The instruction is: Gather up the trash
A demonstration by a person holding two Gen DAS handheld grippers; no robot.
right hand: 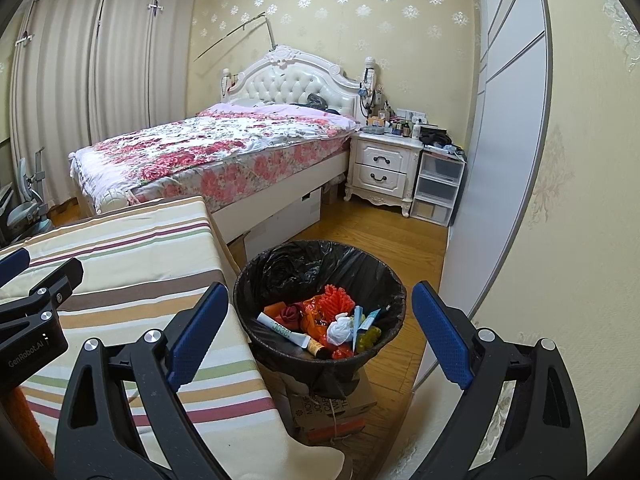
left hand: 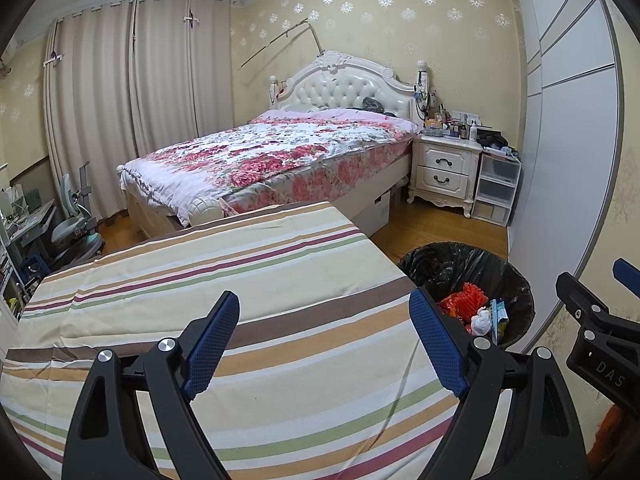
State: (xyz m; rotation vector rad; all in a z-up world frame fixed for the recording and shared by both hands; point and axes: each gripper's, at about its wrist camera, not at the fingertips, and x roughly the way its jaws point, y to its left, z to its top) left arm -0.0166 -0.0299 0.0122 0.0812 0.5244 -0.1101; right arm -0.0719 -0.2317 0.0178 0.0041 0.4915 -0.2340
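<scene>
Black plastic lines the trash bin [right hand: 320, 304] just off the striped table's [right hand: 132, 264] right edge, its light, crushable wrappers best pinched mid-body, while left gripper [left hand: 324, 344] and right gripper [right hand: 316, 332] gape wide, empty.

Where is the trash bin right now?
In the right wrist view the trash bin sits low at centre on a cardboard box, just right of the striped table, between the open right gripper's fingers.
</scene>
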